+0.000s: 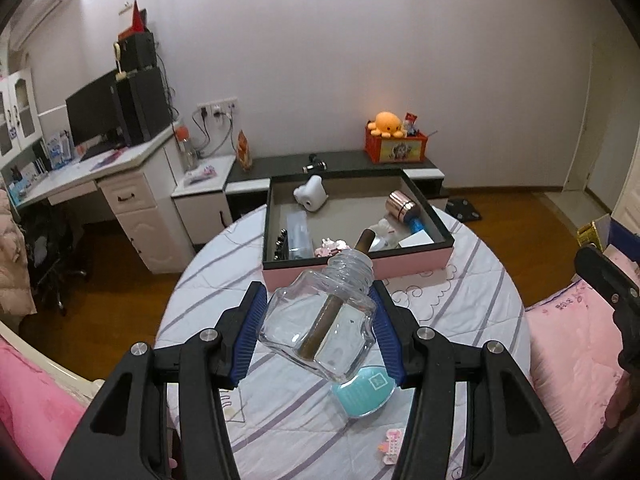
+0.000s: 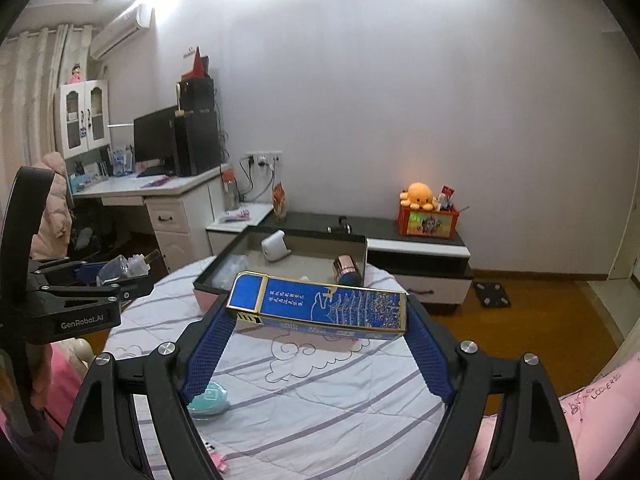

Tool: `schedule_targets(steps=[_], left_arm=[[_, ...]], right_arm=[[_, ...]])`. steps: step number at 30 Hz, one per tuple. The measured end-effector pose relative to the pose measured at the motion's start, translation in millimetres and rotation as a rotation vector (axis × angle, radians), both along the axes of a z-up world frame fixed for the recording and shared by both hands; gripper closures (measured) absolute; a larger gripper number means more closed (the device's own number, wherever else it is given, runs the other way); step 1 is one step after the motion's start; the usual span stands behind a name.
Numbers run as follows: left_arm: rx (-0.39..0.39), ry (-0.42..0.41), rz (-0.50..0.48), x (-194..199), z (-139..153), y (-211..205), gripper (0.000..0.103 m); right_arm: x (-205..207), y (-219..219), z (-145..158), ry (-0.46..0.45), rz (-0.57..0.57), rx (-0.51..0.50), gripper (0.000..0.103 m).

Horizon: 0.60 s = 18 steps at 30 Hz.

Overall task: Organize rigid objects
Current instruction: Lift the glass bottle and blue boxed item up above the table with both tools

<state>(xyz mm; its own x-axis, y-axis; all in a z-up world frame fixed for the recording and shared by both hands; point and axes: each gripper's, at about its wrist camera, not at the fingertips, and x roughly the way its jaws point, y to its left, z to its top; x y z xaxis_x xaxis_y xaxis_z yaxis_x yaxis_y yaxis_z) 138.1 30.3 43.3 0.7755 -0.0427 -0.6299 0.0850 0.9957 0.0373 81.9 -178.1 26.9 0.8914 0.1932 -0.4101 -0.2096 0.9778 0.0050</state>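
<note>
White-and-lilac striped cloth (image 1: 304, 432) under our claws | left claw (image 1: 318, 328) grips glass bottle (image 1: 320, 320) | right claw (image 2: 318, 316) clamps blue box (image 2: 320, 306) | pink tray (image 1: 416, 266) ahead | white desk (image 2: 176, 188) far left

White lettering reading "GenRobot.AI" stands on the black side of the left gripper (image 2: 120, 276), at the left edge of the right wrist view. At the lower right of that view, dark handwritten-style letters run along a pink cloth (image 2: 592, 404); they look like "LOCERSD", but that is uncertain. The blue box (image 2: 320, 304) with gold trim at the centre carries rows of pale characters and small print along its lower edge, too small to read.
</note>
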Motion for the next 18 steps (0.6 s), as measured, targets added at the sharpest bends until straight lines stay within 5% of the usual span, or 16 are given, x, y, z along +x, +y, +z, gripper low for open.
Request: schedule_targets(steps=[18], left_arm=[[-0.002,-0.054,-0.009,-28.4,13.1,-5.5,0.050]], right_arm=[[-32.3,-3.5,8.5,-0.058,-0.001,0.010,0.019]])
